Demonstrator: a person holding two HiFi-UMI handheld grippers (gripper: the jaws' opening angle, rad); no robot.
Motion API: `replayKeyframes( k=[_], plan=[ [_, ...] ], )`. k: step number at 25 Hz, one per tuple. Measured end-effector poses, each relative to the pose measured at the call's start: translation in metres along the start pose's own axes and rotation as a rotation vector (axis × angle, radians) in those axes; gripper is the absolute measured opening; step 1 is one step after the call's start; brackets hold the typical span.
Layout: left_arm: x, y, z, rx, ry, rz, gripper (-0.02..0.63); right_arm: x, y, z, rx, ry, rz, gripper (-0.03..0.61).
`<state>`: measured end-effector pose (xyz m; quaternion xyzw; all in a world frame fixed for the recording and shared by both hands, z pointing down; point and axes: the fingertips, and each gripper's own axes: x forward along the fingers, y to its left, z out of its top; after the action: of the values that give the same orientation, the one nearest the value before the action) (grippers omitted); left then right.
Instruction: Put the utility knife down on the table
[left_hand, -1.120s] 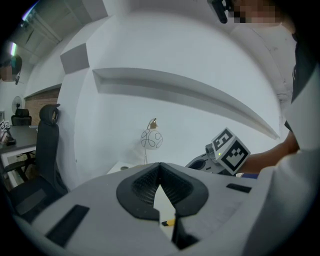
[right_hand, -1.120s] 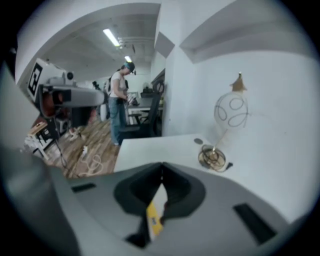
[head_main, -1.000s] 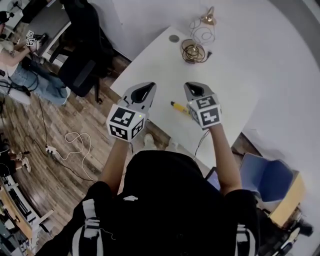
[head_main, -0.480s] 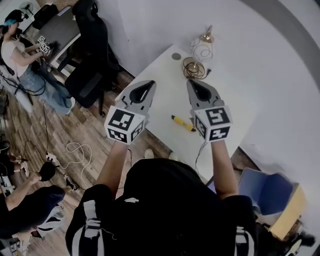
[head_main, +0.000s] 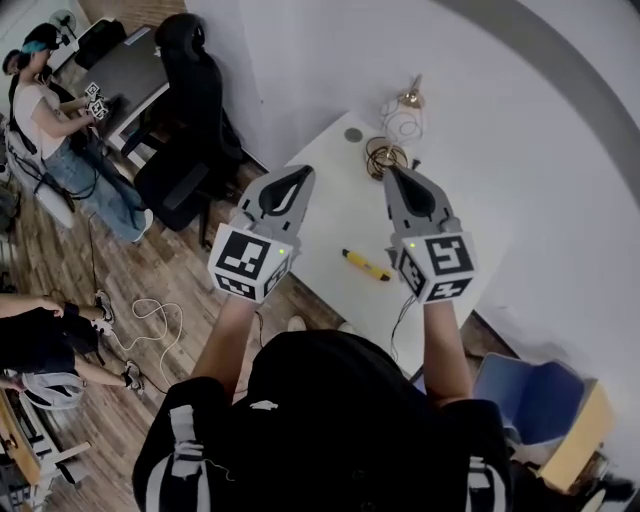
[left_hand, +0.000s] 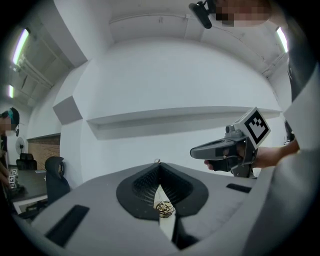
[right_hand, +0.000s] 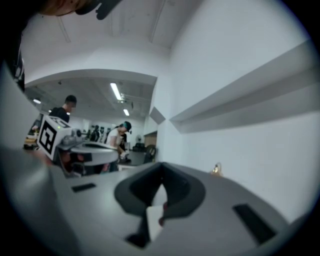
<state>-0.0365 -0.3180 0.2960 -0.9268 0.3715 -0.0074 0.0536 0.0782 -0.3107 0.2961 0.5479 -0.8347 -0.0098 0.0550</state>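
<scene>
The yellow utility knife (head_main: 366, 265) lies flat on the white table (head_main: 330, 215), near its front edge, with nothing touching it. Both grippers are held well above the table and point level towards the wall. In the head view my left gripper (head_main: 297, 175) is up and to the left of the knife, and my right gripper (head_main: 393, 172) is above and just right of it. Each one's jaws meet at the tips, as the left gripper view (left_hand: 159, 164) and the right gripper view (right_hand: 161, 165) also show. Neither holds anything.
A gold wire coil (head_main: 385, 157), a small gold lamp (head_main: 410, 98) and a round grommet (head_main: 353, 134) sit at the table's far end by the white wall. A black office chair (head_main: 185, 120) stands to the left, a blue chair (head_main: 530, 385) at lower right. People sit at the far left.
Both grippers have risen away from the table and levelled out. The knife has stayed where it lay on the table.
</scene>
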Motion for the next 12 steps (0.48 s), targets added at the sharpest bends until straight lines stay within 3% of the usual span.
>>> replayKeyframes(
  k=[12],
  plan=[
    [-0.0020,0.0000,0.0086,0.004,-0.021,0.035,0.017,-0.0019,-0.0063,-0.0042,0.005,-0.015,-0.016,0.034]
  ],
)
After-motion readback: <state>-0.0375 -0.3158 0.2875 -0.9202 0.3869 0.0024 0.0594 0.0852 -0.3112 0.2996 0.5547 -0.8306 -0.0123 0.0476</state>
